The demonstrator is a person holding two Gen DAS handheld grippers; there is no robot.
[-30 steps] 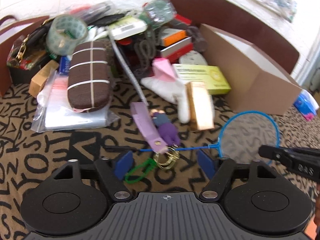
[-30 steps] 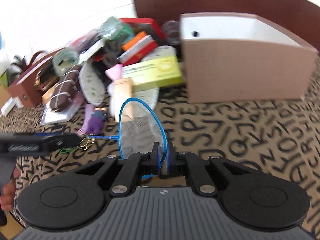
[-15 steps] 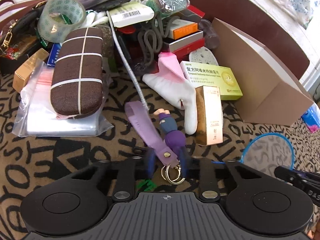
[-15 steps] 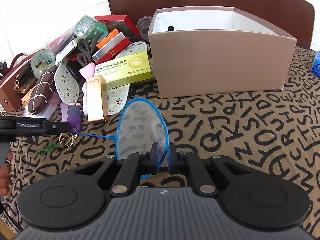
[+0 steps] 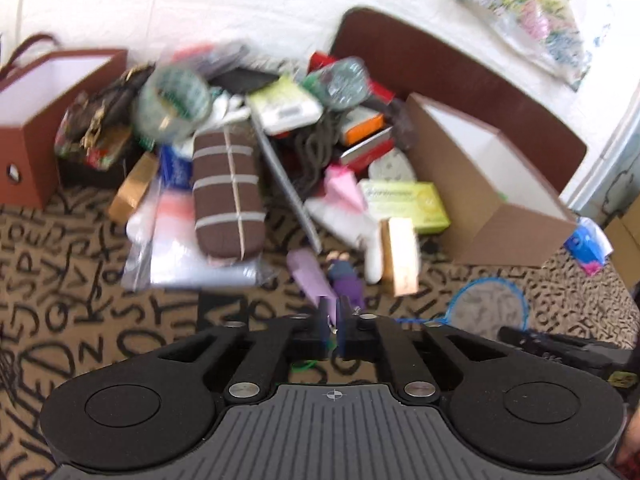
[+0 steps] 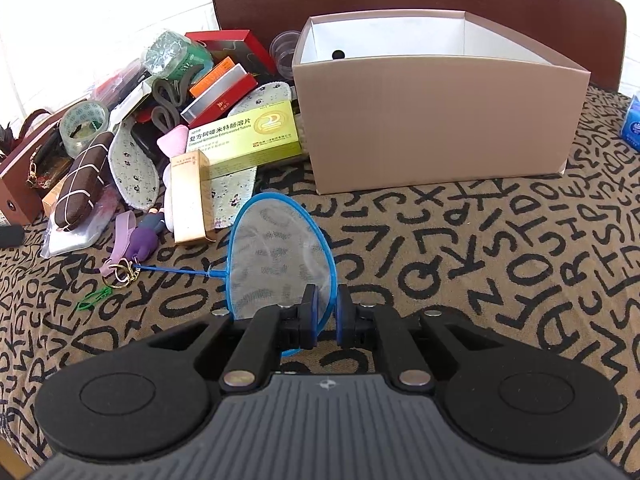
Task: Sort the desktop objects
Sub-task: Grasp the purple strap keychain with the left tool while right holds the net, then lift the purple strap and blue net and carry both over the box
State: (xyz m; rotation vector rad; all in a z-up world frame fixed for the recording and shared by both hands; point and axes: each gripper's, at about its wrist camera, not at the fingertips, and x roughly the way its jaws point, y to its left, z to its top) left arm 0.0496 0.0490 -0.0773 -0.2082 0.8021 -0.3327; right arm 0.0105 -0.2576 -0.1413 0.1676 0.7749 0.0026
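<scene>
A small blue-rimmed net (image 6: 280,256) lies on the patterned cloth, its thin handle reaching left to the rings of a purple doll keychain (image 6: 142,236). My right gripper (image 6: 326,308) straddles the net's near rim. Its jaws are opening, and a gap shows beside the wire. My left gripper (image 5: 334,314) hovers above the keychain (image 5: 346,280). The picture is blurred, its jaws are opening from a narrow gap, and nothing is held. In the right wrist view only its black tip (image 6: 10,234) shows at the left edge, well away from the keychain.
A pink-brown open box (image 6: 432,128) stands behind the net. A heap of boxes, insoles, tape and a brown glasses case (image 6: 82,184) fills the left. A green clip (image 6: 94,298) lies by the rings. A dark brown box (image 5: 36,148) stands far left.
The left gripper closed at the keychain's rings, then rose and drew back; the keychain stayed on the cloth. The right jaws parted a little around the net's rim.
</scene>
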